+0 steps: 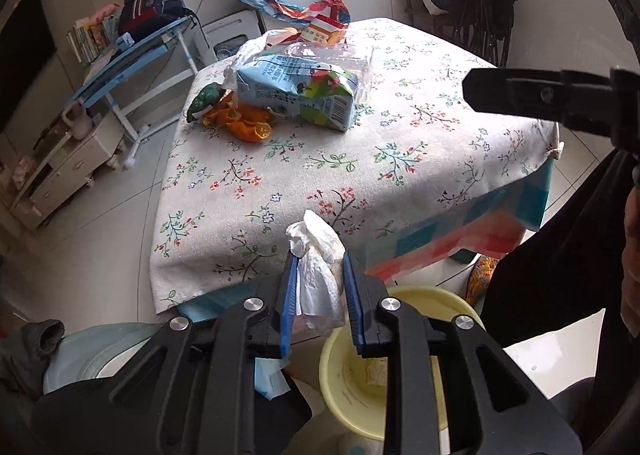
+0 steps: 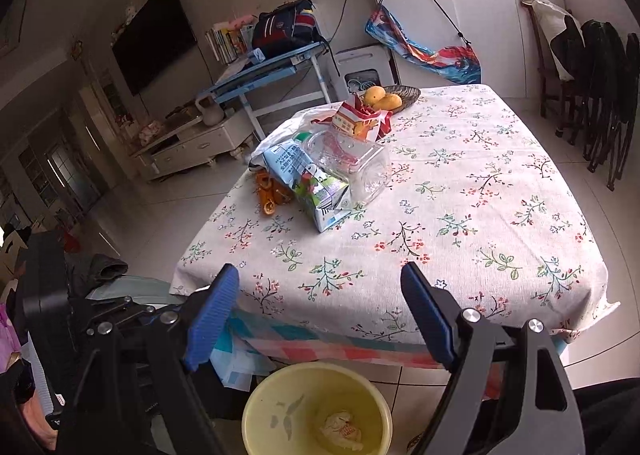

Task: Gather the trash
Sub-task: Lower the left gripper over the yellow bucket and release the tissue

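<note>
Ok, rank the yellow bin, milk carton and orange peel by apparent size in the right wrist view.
1. Yellow bin, though nearness to the camera inflates it.
2. Milk carton.
3. Orange peel, partly hidden behind the carton.

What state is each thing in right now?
left tongs: shut on crumpled tissue
right tongs: open, empty
yellow bin: open, one scrap inside
milk carton: crushed, lying on the table
orange peels: loose beside the carton

A backpack (image 2: pixel 286 25) is being kept on a blue desk (image 2: pixel 264 73). Yellow mangoes (image 2: pixel 380 97) are being held in a basket (image 2: pixel 404 95) on the flowery tablecloth (image 2: pixel 480 195). Dark coats (image 2: pixel 600 67) are being hung over chairs.
</note>
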`<action>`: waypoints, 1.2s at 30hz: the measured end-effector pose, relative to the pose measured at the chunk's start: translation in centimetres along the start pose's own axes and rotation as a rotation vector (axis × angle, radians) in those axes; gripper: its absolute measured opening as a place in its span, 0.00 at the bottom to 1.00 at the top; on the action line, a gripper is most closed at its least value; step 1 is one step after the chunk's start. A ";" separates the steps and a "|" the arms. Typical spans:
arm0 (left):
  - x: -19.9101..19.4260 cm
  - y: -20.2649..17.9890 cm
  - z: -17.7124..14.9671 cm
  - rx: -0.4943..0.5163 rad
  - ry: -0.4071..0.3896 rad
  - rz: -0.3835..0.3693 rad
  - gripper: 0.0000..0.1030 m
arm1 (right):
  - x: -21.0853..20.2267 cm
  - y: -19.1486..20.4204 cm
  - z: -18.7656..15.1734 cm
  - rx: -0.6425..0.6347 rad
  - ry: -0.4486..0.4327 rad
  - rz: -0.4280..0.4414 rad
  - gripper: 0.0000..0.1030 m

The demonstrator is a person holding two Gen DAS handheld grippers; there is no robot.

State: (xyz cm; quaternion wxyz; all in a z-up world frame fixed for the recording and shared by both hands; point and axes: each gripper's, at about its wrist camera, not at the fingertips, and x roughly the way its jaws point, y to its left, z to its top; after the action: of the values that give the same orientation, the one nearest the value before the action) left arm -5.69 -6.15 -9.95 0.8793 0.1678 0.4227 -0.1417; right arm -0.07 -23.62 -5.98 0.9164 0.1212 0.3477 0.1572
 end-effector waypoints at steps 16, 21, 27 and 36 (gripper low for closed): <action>3.0 -4.0 -3.4 0.123 0.224 -0.114 0.55 | 0.5 0.8 0.3 -0.083 0.078 -0.166 0.77; 2.8 -2.8 -2.9 0.067 0.204 -0.123 0.55 | -0.3 2.2 0.7 -0.143 0.053 -0.205 0.82; 1.9 -2.7 -2.4 0.060 0.147 -0.130 0.56 | -0.7 3.1 1.2 -0.164 0.050 -0.211 0.82; 1.0 -2.4 -1.7 0.035 0.077 -0.135 0.56 | -1.2 4.7 1.9 -0.200 0.041 -0.208 0.83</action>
State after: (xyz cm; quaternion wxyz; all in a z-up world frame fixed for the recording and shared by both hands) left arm -7.21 -7.70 -12.13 0.8476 0.1594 0.4643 -0.2016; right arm -0.62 -20.00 -2.34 0.9278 -0.0107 0.3598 0.0980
